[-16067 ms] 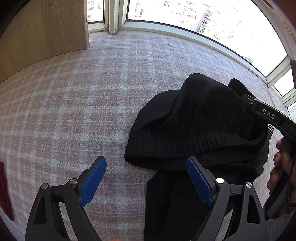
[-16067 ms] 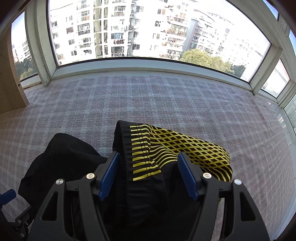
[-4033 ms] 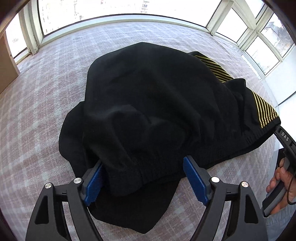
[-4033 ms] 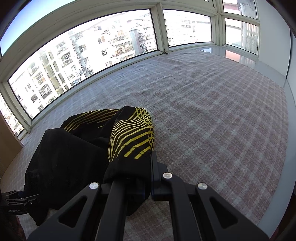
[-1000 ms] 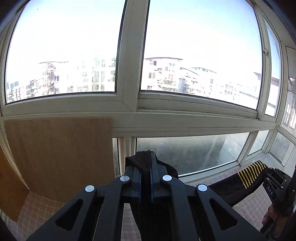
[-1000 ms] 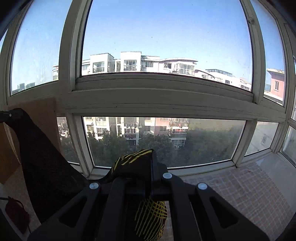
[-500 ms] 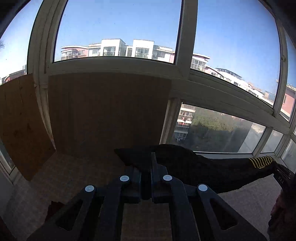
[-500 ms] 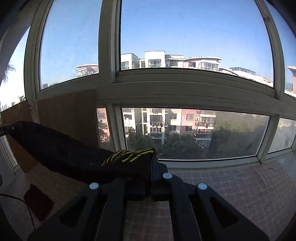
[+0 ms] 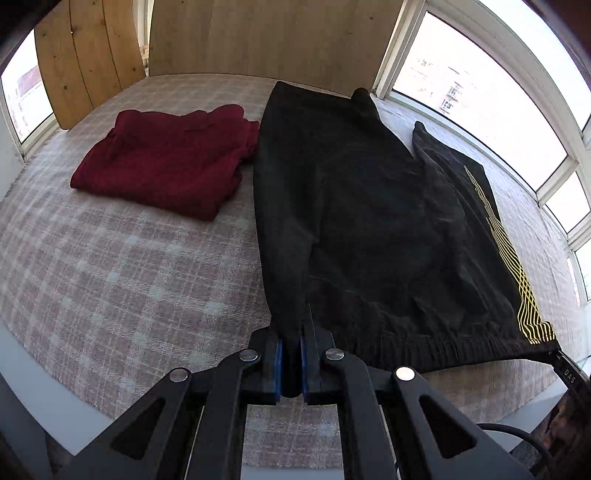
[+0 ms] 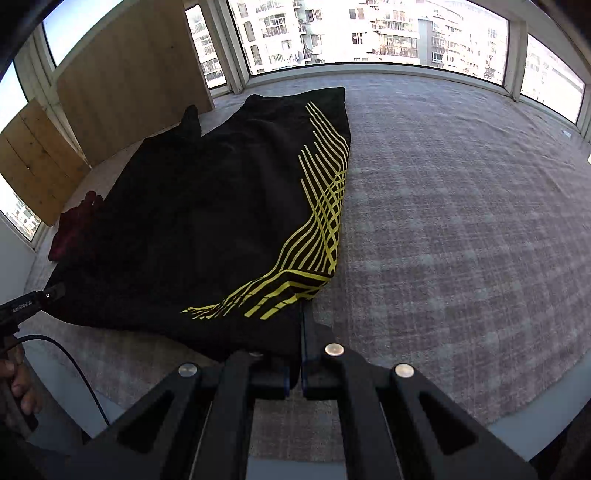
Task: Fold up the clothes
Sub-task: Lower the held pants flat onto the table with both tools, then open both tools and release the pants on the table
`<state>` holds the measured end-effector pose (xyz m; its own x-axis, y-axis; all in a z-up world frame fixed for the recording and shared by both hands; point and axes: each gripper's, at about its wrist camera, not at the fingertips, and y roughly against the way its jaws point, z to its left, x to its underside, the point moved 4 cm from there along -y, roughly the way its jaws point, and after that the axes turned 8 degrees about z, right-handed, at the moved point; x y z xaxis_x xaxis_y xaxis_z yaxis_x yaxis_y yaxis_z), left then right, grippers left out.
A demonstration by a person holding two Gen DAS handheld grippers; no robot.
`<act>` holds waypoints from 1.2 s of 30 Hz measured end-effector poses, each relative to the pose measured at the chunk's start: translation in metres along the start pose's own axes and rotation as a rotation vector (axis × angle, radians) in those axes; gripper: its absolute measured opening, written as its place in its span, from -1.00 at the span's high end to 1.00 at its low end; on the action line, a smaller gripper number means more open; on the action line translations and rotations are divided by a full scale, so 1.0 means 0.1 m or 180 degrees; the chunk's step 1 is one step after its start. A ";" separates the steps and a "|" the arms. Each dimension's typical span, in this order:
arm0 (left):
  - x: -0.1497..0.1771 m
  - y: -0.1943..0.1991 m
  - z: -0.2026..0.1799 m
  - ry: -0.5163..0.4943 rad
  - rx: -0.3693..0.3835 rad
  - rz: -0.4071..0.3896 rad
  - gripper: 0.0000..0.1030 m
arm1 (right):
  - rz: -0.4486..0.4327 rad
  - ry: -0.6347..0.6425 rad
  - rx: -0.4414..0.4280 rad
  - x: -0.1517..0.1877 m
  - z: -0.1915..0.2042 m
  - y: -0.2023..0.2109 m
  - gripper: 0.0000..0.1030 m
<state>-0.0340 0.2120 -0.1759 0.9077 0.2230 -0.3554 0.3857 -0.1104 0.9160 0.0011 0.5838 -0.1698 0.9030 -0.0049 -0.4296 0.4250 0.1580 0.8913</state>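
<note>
Black shorts (image 9: 369, 221) with yellow line print lie spread out on the checked cloth surface (image 9: 110, 277), waistband toward me. They also show in the right wrist view (image 10: 207, 221). My left gripper (image 9: 291, 365) is shut on the waistband's left corner. My right gripper (image 10: 293, 373) is shut on the waistband's right corner, by the yellow print (image 10: 317, 229). The right gripper's tip shows in the left wrist view (image 9: 565, 369), and the left gripper's tip in the right wrist view (image 10: 33, 301).
A folded dark red garment (image 9: 166, 166) lies left of the shorts, touching their edge; it also shows in the right wrist view (image 10: 70, 229). Wooden panels (image 9: 258, 33) and windows stand behind. The cloth's front edge (image 9: 74, 387) is near me.
Half a second ago both grippers held the shorts up in the air before the windows. Now the shorts lie flat on the cloth and both grippers are low at the front edge.
</note>
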 end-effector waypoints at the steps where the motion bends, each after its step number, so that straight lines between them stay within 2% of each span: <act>1: 0.02 -0.01 0.00 -0.0038 0.0018 -0.0012 0.89 | -0.0017 -0.0016 0.0041 0.06 -0.01 0.03 0.95; 4: 0.06 -0.03 -0.02 -0.0144 0.0060 -0.0048 0.88 | -0.0071 -0.0053 0.0155 0.22 0.00 0.10 0.95; 9: 0.15 0.02 0.05 -0.0231 0.0074 -0.0298 0.87 | -0.0208 -0.0020 0.0354 0.39 0.05 0.14 0.95; 15: 0.20 -0.04 0.03 -0.0308 0.0008 -0.0310 0.87 | -0.0245 -0.0152 0.0452 0.62 0.00 0.09 0.95; 20: 0.14 -0.15 0.05 -0.0394 -0.0014 -0.0340 0.87 | -0.0282 -0.0163 0.0431 0.62 -0.03 0.06 0.95; 25: 0.17 -0.13 0.07 -0.0402 0.0022 -0.0309 0.86 | -0.0302 -0.0088 0.0401 0.59 -0.07 0.12 0.95; 29: 0.24 -0.01 0.00 -0.0534 0.0034 -0.0354 0.86 | -0.0291 -0.0102 0.0371 0.64 -0.11 0.20 0.95; 36: 0.41 -0.18 0.09 -0.0418 0.0072 -0.0123 0.81 | -0.0098 -0.0197 0.0398 0.79 -0.21 0.09 0.95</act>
<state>-0.0018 0.2149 -0.2085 0.9053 0.0989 -0.4131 0.4232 -0.1265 0.8972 0.0745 0.6056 -0.1986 0.8899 -0.0693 -0.4508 0.4537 0.0327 0.8906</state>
